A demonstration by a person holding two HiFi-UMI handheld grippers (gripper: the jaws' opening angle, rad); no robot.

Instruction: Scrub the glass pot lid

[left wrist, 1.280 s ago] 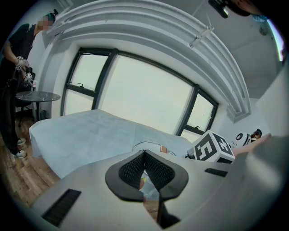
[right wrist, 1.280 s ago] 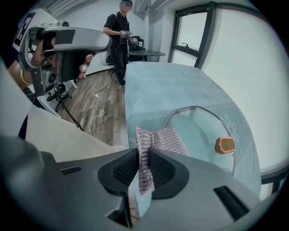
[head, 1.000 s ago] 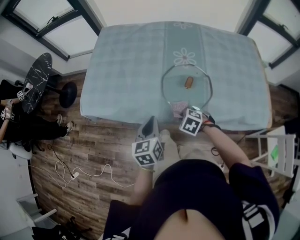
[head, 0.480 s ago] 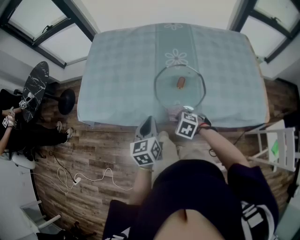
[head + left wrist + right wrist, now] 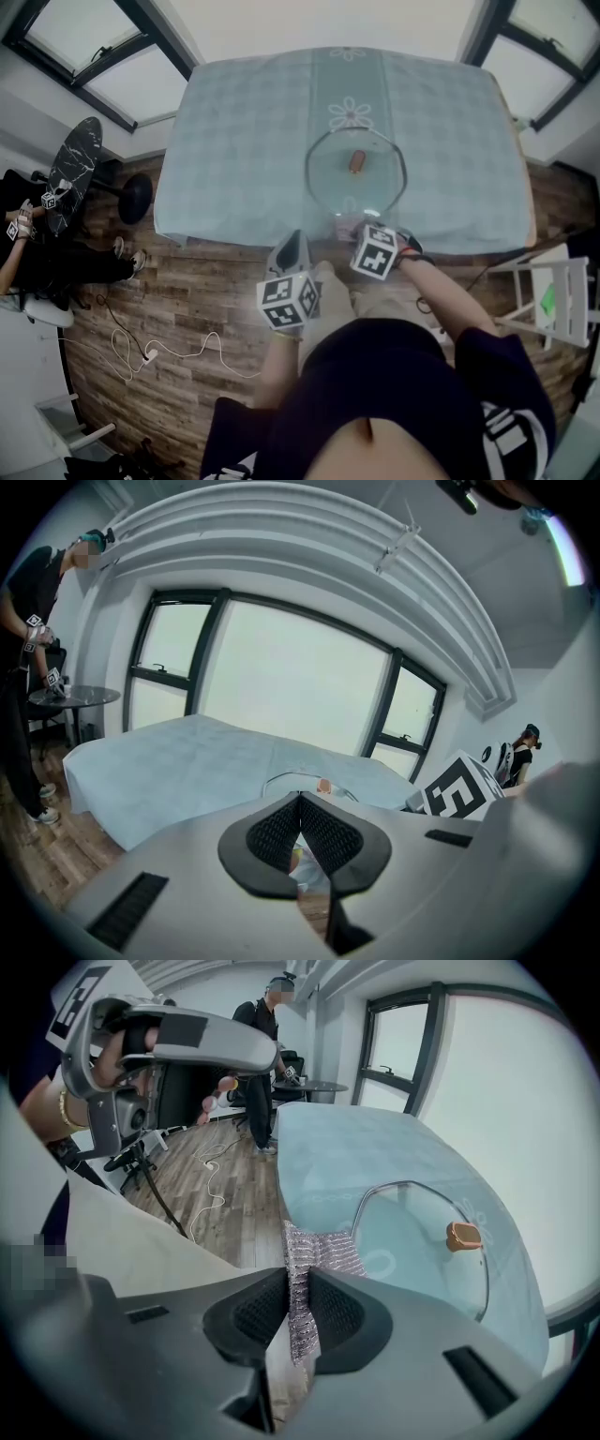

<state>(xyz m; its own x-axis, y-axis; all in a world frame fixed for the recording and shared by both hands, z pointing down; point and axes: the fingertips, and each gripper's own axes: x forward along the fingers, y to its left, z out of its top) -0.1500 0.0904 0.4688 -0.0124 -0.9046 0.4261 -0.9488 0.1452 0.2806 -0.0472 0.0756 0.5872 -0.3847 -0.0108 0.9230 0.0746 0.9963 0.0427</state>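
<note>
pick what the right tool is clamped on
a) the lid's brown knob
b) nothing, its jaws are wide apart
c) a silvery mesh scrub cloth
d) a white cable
C: in the right gripper view the right tool is shut on a mesh scrub cloth that sticks out past its pads, while the glass lid with its brown knob lies on the table ahead of it.
</note>
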